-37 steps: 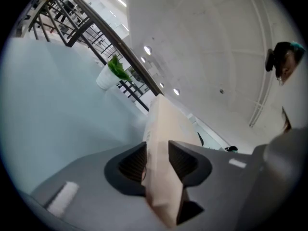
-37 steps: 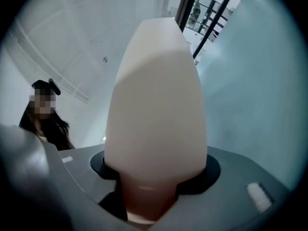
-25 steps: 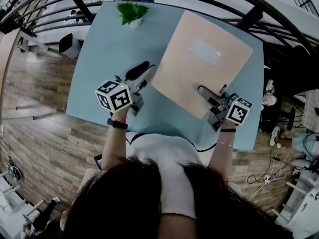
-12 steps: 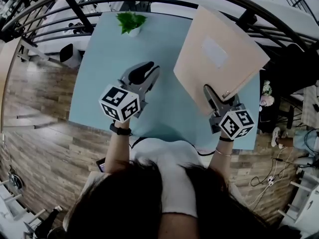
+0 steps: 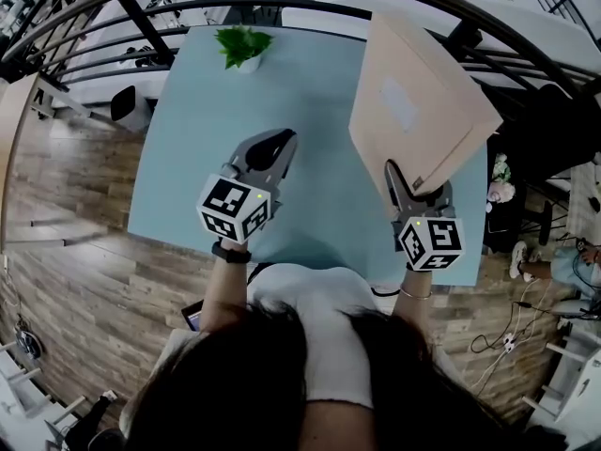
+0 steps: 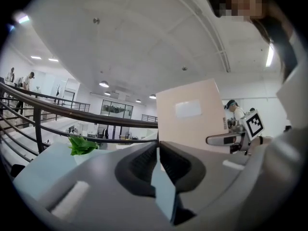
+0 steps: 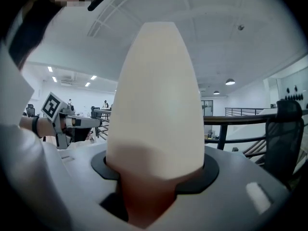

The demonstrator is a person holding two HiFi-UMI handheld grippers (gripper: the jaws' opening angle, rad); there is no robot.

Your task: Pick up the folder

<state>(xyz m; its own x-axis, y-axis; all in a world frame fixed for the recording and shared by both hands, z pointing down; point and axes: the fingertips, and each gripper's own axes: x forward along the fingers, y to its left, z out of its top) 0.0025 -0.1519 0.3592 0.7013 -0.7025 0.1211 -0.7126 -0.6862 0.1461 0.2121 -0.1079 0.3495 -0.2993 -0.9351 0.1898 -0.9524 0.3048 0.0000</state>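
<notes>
The beige folder with a pale label is off the light-blue table, tilted up at the right. My right gripper is shut on its near corner; in the right gripper view the folder fills the space between the jaws. My left gripper hovers over the table to the folder's left, apart from it. Its jaws have just been closing and now stand tip to tip with nothing between them. From the left gripper view the folder stands upright, with the right gripper at its lower edge.
A small green potted plant sits at the table's far edge. A dark railing curves behind the table, with wooden floor below at the left. Other people stand far off in the room.
The folder has left the table and swung up onto its edge in the right gripper. The left gripper's jaws have gone from wide open to closed, and both grippers have risen and rolled.
</notes>
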